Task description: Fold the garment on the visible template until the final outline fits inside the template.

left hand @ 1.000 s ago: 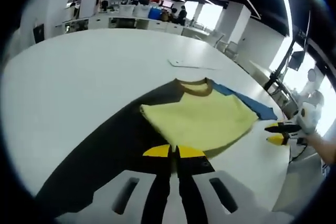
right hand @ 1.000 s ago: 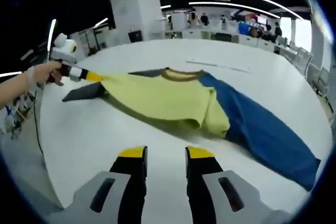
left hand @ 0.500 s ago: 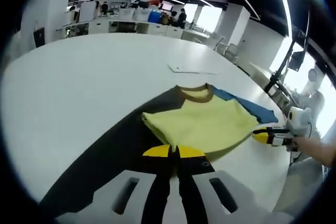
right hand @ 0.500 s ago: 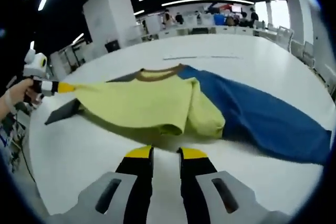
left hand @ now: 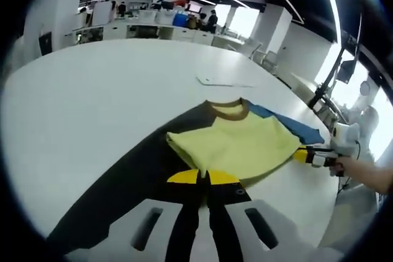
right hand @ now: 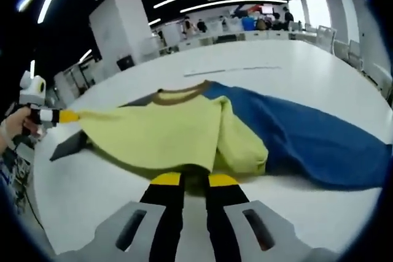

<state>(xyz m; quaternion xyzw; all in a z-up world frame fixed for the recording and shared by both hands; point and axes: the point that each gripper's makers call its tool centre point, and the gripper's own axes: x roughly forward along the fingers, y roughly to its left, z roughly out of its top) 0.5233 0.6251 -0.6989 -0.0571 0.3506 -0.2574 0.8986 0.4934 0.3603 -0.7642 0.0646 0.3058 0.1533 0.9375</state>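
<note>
A yellow garment (left hand: 239, 142) with a brown collar and blue sleeves lies partly folded on a dark template (left hand: 116, 188) on the white table. My left gripper (left hand: 204, 177) is shut on the yellow hem at the near edge, over the template. In the right gripper view it appears as the left gripper (right hand: 64, 115), pulling a corner of the garment (right hand: 159, 133) taut above the template (right hand: 67, 145). My right gripper (right hand: 194, 180) has its jaws close together on the folded yellow hem. It enters the left gripper view as the right gripper (left hand: 307, 155), touching the garment's right edge.
One blue sleeve (right hand: 307, 139) spreads out to the right over the white table (right hand: 92, 200). A flat white sheet (left hand: 224, 79) lies beyond the collar. A person's hand (left hand: 368, 173) holds the right gripper. Desks and people stand far behind.
My right gripper has moved in to the yellow hem and its jaws have narrowed from wide apart to close together. The left gripper has kept its hold.
</note>
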